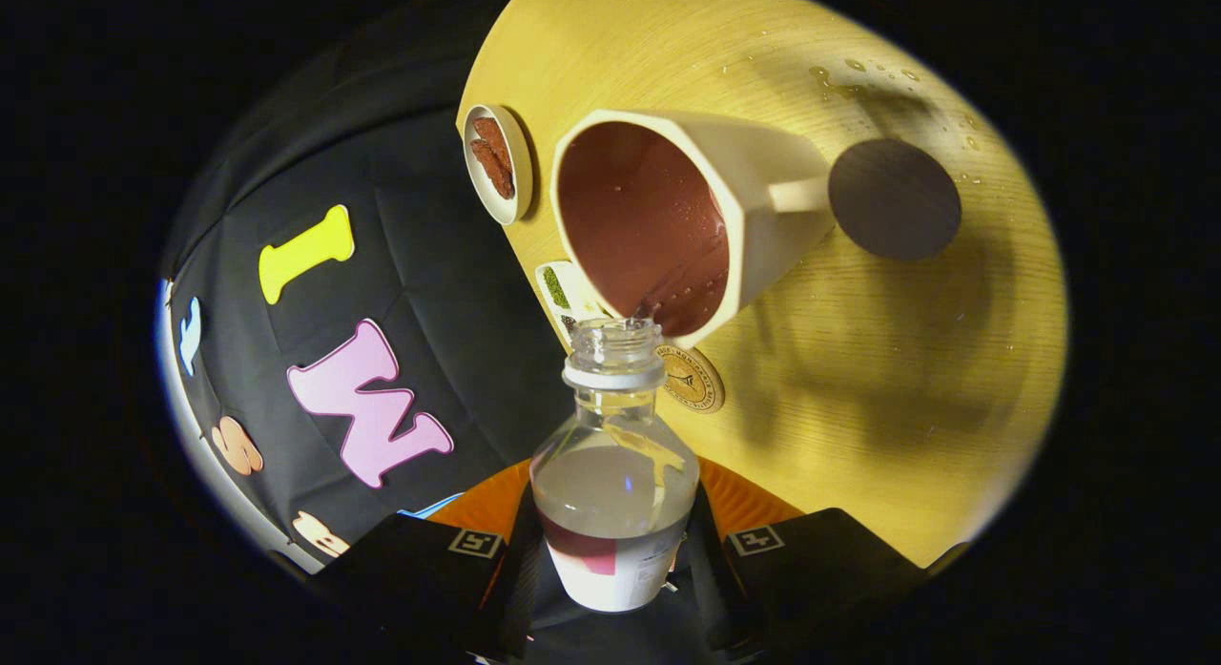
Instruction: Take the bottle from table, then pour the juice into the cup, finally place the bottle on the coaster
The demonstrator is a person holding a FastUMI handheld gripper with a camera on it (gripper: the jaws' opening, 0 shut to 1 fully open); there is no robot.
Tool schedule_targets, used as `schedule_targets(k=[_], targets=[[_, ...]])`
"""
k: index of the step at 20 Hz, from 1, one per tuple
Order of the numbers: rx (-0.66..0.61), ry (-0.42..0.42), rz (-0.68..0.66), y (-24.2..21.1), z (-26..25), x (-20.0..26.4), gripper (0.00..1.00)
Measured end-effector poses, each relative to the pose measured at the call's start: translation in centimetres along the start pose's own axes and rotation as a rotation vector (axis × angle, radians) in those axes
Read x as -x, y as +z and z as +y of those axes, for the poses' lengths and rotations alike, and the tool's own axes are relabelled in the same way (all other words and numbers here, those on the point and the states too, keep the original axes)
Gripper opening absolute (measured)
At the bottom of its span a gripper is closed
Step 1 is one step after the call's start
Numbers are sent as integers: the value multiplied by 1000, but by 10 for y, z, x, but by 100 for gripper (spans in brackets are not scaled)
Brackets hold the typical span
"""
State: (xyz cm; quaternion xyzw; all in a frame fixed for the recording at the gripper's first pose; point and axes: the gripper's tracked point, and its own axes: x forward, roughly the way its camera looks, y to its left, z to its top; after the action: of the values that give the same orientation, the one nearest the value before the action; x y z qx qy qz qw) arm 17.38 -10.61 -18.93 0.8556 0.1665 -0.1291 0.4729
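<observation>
My gripper is shut on a clear plastic bottle, both fingers pressing its lower body at the label. The bottle is uncapped and tilted, its open neck at the rim of the cream cup. A thin stream of liquid runs from the neck into the cup, whose inside is dark red-brown. Pale liquid fills the lower half of the bottle. Beyond the cup, touching its handle in view, lies a round dark coaster on the light wooden table.
A small white dish with brown pieces sits by the table edge near the cup. A small packet and a round gold sticker lie under the cup's side. Water drops dot the table beyond the coaster.
</observation>
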Motion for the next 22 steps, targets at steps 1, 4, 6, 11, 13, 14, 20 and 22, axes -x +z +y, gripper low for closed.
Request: schedule_targets(k=[1,4,6,11,13,14,20,22], targets=[[-10,-7,0,1,0,2,71],[-44,-39,9,1,1,2,71],[-70,-52,21,-2,4,5,71],[-132,-64,43,-9,13,12,71],[-155,-67,43,-8,16,14,71],[-165,-68,45,-8,18,16,71],[-239,-77,52,0,28,23,71],[-253,-81,52,3,29,25,71]])
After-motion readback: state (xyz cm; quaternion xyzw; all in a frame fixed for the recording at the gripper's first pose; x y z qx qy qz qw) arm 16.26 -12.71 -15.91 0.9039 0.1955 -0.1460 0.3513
